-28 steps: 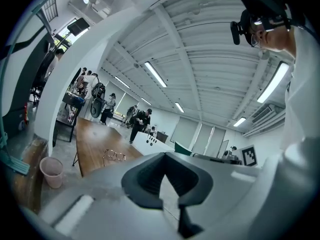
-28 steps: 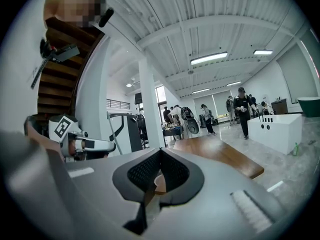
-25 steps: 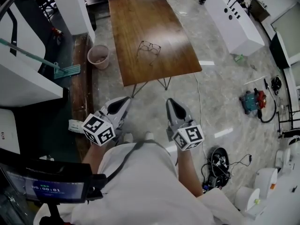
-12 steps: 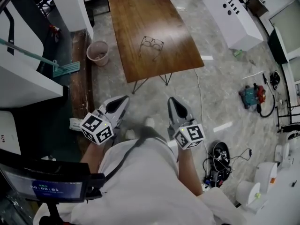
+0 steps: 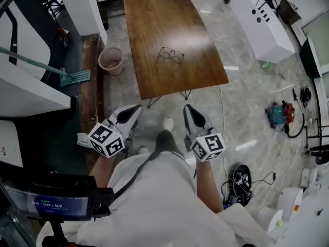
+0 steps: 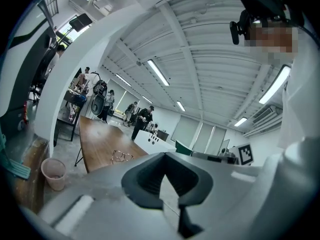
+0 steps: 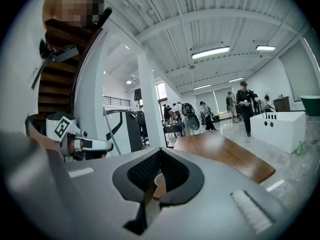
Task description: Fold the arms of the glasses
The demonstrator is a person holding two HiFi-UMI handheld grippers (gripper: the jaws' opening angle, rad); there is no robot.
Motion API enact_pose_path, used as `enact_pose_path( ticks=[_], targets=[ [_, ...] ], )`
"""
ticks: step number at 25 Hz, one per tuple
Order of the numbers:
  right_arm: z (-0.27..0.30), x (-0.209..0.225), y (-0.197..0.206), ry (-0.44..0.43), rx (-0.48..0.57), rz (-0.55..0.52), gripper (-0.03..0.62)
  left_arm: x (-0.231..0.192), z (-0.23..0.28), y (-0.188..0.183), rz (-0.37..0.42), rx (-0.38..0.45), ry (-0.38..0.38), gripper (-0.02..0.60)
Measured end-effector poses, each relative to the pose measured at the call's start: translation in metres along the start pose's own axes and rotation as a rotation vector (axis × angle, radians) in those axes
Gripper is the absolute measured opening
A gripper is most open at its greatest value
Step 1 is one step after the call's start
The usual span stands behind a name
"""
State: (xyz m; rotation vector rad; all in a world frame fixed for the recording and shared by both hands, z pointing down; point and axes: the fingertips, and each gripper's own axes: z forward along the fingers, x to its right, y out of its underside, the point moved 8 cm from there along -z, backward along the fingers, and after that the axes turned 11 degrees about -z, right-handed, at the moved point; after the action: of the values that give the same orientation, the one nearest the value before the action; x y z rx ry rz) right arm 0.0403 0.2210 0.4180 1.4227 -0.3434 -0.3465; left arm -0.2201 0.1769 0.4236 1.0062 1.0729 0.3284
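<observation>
The glasses [image 5: 170,58] lie open on the tabletop [image 5: 154,24], arms not folded yet. The left gripper [image 5: 133,108] and right gripper [image 5: 188,108] are far away, jaws together, empty.

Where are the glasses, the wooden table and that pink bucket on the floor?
glasses [image 5: 170,54], head view, on the bridge between the lenses.
wooden table [image 5: 164,19], head view, on its bare top.
pink bucket [image 5: 114,71], head view, on its outer wall.
</observation>
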Motion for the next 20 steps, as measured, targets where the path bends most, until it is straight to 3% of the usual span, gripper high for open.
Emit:
enact_pose_path(
  ticks=[10, 20],
  targets=[
    [0.074, 0.101, -0.011, -0.073, -0.022, -0.017, 0.009, -0.025, 0.101, -0.045, 0.018, 0.015, -0.044, 0.003],
    [0.141, 0.200, -0.016, -0.204, -0.032, -0.031, 0.009, -0.041, 0.199, -0.074, 0.005, 0.045, -0.116, 0.003]
  ],
)
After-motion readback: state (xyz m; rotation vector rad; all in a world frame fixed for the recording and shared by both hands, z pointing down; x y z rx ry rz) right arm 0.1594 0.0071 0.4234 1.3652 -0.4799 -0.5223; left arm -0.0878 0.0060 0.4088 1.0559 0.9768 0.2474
